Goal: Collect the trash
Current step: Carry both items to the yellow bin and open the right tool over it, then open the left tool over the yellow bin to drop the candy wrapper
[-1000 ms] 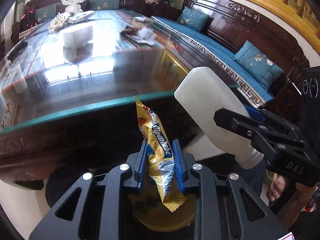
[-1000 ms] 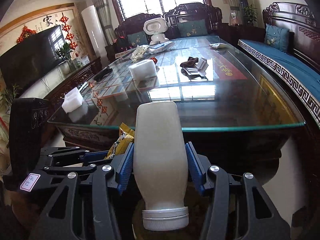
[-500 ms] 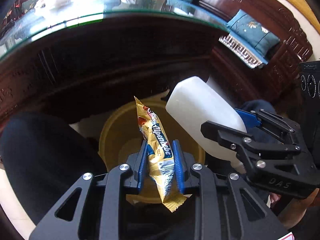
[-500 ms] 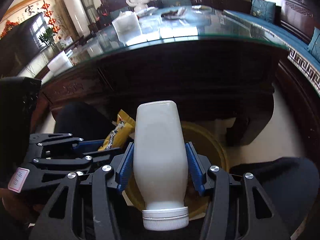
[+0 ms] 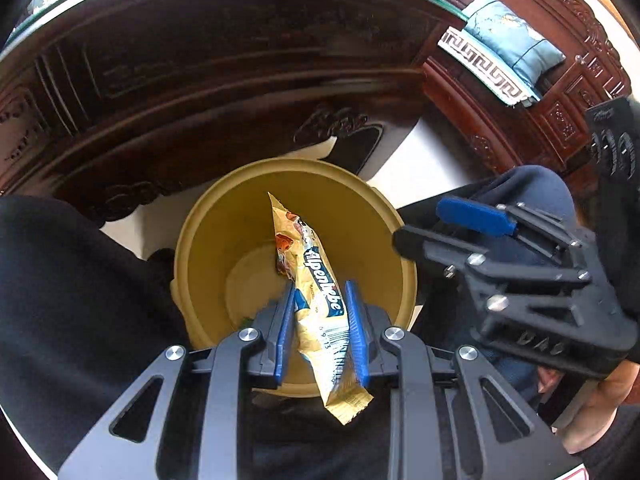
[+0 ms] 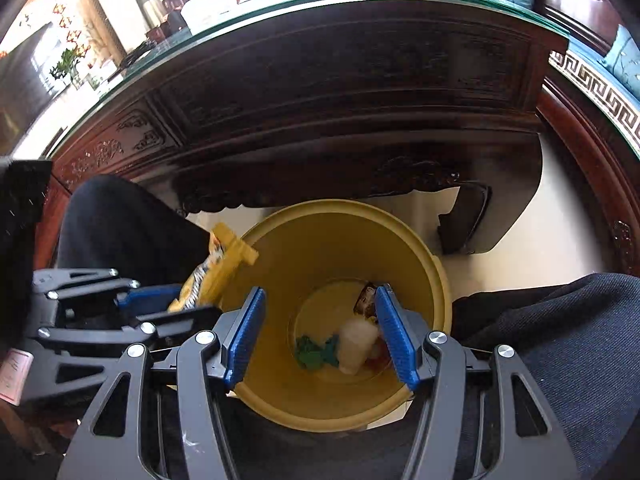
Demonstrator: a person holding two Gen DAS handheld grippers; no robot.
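A yellow bin [image 5: 360, 216] [image 6: 400, 240] stands on the floor between the person's knees. My left gripper [image 5: 320, 300] is over the bin with a yellow snack wrapper [image 5: 316, 292] between its blue pads; the jaws look slightly parted. The wrapper also shows in the right wrist view [image 6: 216, 272]. My right gripper [image 6: 320, 332] is open and empty above the bin; it shows in the left wrist view [image 5: 460, 224] too. The white bottle [image 6: 356, 344] lies at the bin's bottom beside green scraps [image 6: 316, 352] and a dark wrapper [image 6: 364, 300].
A dark carved wooden table [image 6: 320, 100] with a glass top stands just beyond the bin. The person's dark-trousered legs [image 6: 560, 340] [image 5: 60, 300] flank the bin. A wooden sofa with blue cushions [image 5: 512, 52] is on the right.
Both grippers dropped from table height and tilted down over the bin. My right gripper opened and the white bottle fell into the bin. The wrapper stays in my left gripper.
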